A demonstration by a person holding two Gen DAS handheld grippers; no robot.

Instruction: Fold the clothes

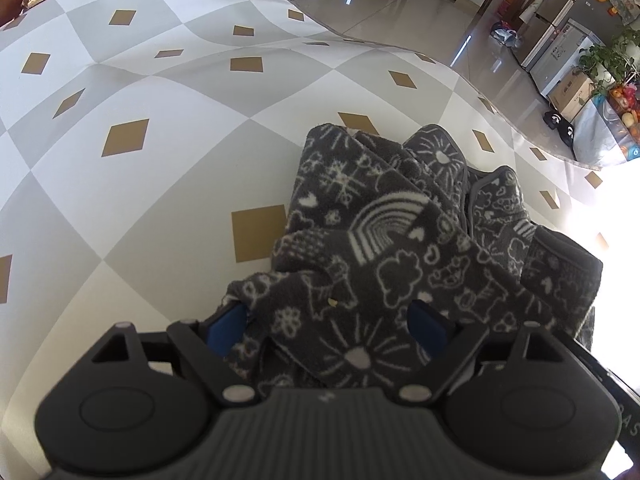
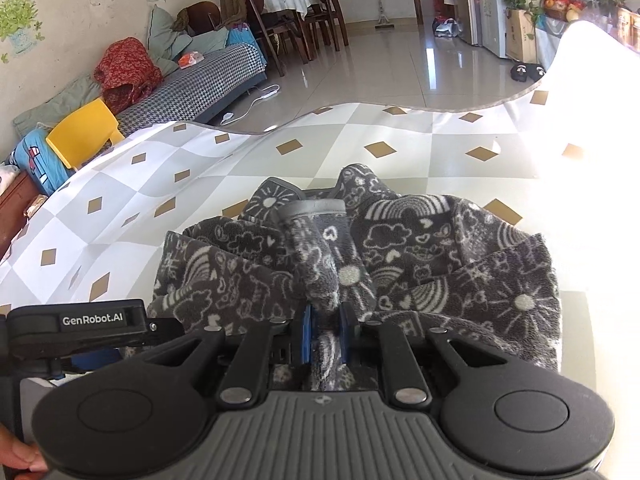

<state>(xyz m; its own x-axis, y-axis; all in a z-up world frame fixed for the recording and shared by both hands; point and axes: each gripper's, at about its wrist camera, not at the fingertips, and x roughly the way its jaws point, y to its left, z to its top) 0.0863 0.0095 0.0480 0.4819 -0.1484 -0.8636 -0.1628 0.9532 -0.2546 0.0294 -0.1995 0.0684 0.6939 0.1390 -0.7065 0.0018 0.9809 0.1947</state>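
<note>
While the dark patterned garment [image 1: 400, 248] lies bunched at lower centre on the checked tabletop [image 1: 120, 200], folding appears barely begun, and the left hand-held gripper [image 1: 332, 328] stands spread about loose fabric. Only the right wrist view shows the right hand-held gripper [image 2: 326, 336] pinching a fabric ridge, with a sofa [image 2: 192, 84] at upper left.

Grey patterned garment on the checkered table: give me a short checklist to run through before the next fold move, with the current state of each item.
1. Right gripper clamped on cloth: ok, its blue fingers pinch a bunched ridge of the garment.
2. Left gripper gripping cloth: not ok, fingers stand wide apart with fabric lying loose between them.
3. Garment flat: not ok, crumpled in a heap.
4. Free table to spread onto: ok, bare tablecloth beyond and beside the heap.
5. Which part of the garment is pinched: cannot tell.
</note>
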